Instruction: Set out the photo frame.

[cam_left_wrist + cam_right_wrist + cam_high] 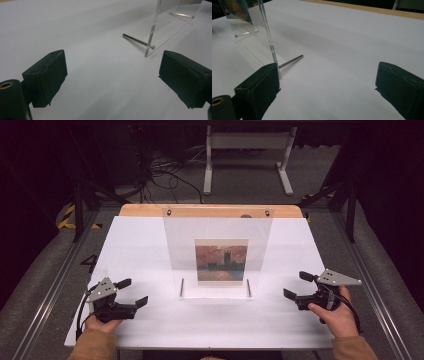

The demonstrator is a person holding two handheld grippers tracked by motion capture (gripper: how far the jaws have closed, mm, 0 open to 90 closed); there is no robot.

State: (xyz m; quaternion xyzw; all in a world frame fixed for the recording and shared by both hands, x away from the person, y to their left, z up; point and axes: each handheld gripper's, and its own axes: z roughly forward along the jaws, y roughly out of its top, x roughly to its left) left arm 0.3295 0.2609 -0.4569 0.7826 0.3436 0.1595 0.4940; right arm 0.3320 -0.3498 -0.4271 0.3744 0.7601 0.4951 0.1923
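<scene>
A clear acrylic picture stand point(217, 252) stands upright at the middle of the white table, with a small sunset painting point(221, 262) in it. Two metal pins pass through its foot; one pin point(137, 40) lies ahead of my left gripper, another pin point(292, 60) ahead of my right. My left gripper point(134, 292) rests low near the table's front left, open and empty, its jaws pointing toward the stand's edge point(153, 27). My right gripper point(296, 285) is at the front right, open and empty, with the stand's edge point(268, 32) just beyond its left jaw.
The white tabletop point(140, 250) ends in a wooden strip point(145, 210) at the far side. Beyond it on the floor are a white metal stand point(247, 150) and loose cables point(165, 175). Metal rails run along both sides of the table.
</scene>
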